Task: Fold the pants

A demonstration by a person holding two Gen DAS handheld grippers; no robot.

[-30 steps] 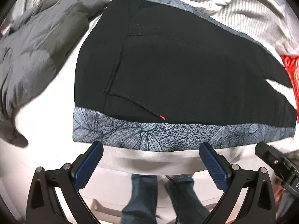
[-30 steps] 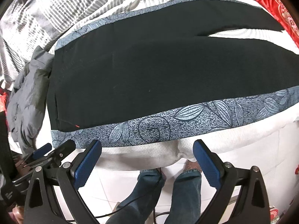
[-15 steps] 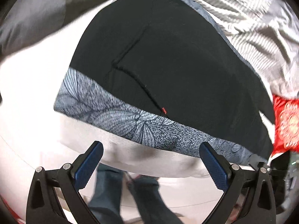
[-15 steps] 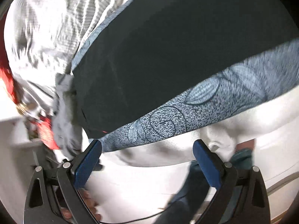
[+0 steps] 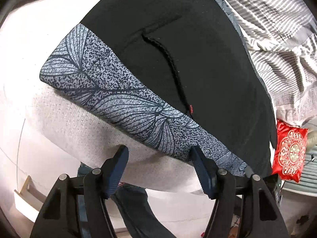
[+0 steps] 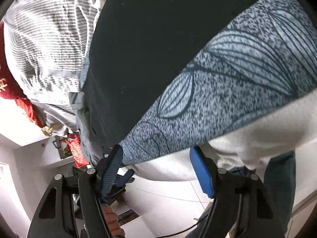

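Left gripper (image 5: 158,154): jaws part open and closing, tips at the near hem of the pants (image 5: 178,49); nothing pinched. Pants lie flat on the white bed (image 5: 65,123), black with a grey leaf-print band (image 5: 111,91) along the edge from 9 to 4 o'clock. Striped bedding (image 5: 277,39) at 2 o'clock, red cushion (image 5: 289,152) at 3. Right gripper (image 6: 156,152): jaws part open, closing, straddling the band's (image 6: 227,83) lower edge; pads not pressing cloth
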